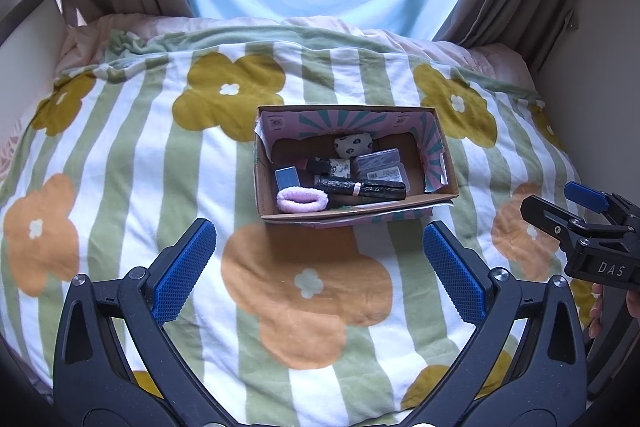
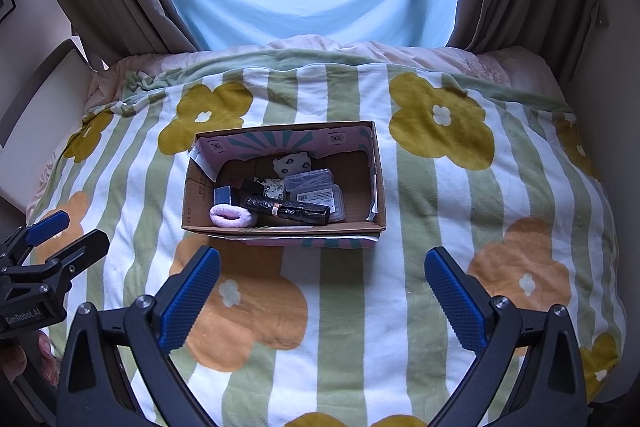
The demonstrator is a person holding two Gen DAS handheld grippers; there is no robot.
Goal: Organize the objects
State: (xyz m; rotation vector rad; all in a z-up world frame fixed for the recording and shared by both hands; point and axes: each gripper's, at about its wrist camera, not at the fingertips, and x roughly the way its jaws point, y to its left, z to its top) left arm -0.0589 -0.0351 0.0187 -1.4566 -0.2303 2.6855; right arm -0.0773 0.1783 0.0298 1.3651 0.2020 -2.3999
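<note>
Both grippers — left (image 1: 319, 269), right (image 2: 322, 297) — gape empty; box (image 1: 436, 143) contents overlap (labels unreadable).

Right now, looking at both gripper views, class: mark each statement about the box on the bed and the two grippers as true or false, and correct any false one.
1. The cardboard box sits on a flowered blanket. True.
2. The left gripper is shut on the pink hair tie. False: its jaws are open and empty, and the hair tie lies inside the box.
3. A long black roll lies in the box beside the hair tie. True.
4. The box is empty. False: it holds several small things, including clear plastic cases.
5. The right gripper is open, short of the box. True.
</note>
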